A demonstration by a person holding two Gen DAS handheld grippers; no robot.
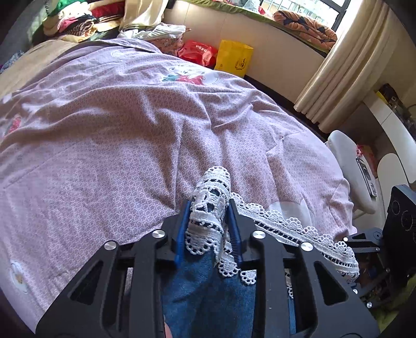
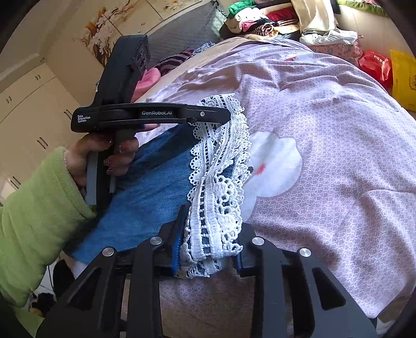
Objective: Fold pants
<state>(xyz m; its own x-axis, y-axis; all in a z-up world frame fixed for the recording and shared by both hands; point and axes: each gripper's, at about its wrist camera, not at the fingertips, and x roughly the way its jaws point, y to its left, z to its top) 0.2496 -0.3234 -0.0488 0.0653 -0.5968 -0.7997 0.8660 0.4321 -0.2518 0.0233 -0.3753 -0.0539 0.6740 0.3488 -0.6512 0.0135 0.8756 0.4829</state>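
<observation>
Pants (image 2: 145,187): blue denim, white lace trim (image 2: 218,182) along the hem. Held up at the near edge of the bed, hem stretched between the two grippers, denim hanging toward the holder.

Left gripper (image 1: 209,208): blue-padded fingers clamped on a bunched fold of the lace trim (image 1: 210,200); denim (image 1: 208,293) runs back under the fingers. From the right wrist view this same tool (image 2: 215,114) sits at the far end of the lace band, gripped by a hand (image 2: 104,156) in a green sleeve (image 2: 39,215).

Right gripper (image 2: 208,241): fingers closed on the near end of the lace band, trim spilling out between them.

Bed cover (image 1: 117,130): pinkish-lilac, small lattice print with cartoon patches, wrinkled, spread under and beyond the pants.

Clothes pile (image 1: 75,20): mixed folded and loose garments, far left beyond the bed.

Red bag (image 1: 197,52): crumpled plastic, far side of the bed against the wall; contents cannot be told.

Yellow bag (image 1: 234,58): upright, just right of the red bag, touching or nearly so; contents not visible.

Curtain (image 1: 345,67): cream, gathered, far right by the window.

Wardrobe (image 2: 28,109): cream doors with dark handles, left of the bed.
</observation>
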